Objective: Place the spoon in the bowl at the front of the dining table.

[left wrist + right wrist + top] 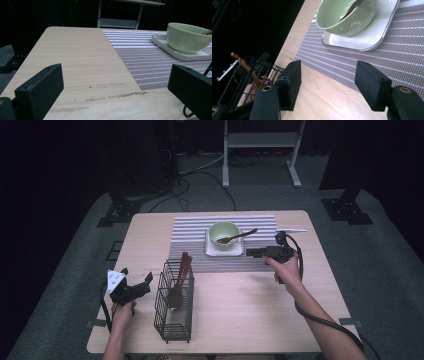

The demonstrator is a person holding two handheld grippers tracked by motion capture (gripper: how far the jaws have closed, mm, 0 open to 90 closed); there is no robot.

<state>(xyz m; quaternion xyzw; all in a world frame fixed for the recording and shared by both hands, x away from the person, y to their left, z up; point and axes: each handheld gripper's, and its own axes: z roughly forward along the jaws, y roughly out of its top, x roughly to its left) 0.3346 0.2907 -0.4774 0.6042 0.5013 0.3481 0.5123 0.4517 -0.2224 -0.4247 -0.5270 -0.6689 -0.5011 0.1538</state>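
A pale green bowl (223, 234) with a brown wooden spoon (240, 236) resting in it stands on a white square plate (212, 252), on a striped placemat (190, 235). My right gripper (250, 253) hovers just right of the plate, pointing left, open with nothing between its jaws. In the right gripper view the gripper (328, 80) hangs over the mat's edge, below the bowl (344, 17) and plate (367, 37). My left gripper (137, 275) is held at the table's front left, open and empty. In the left gripper view the gripper (115, 82) faces the bare wood and the bowl (186, 36).
A black wire basket (173, 305) with wooden utensils (181, 275) stands between the two hands. A thin white stick (292, 230) lies at the mat's far right. A white stand (260, 150) is on the floor beyond the table.
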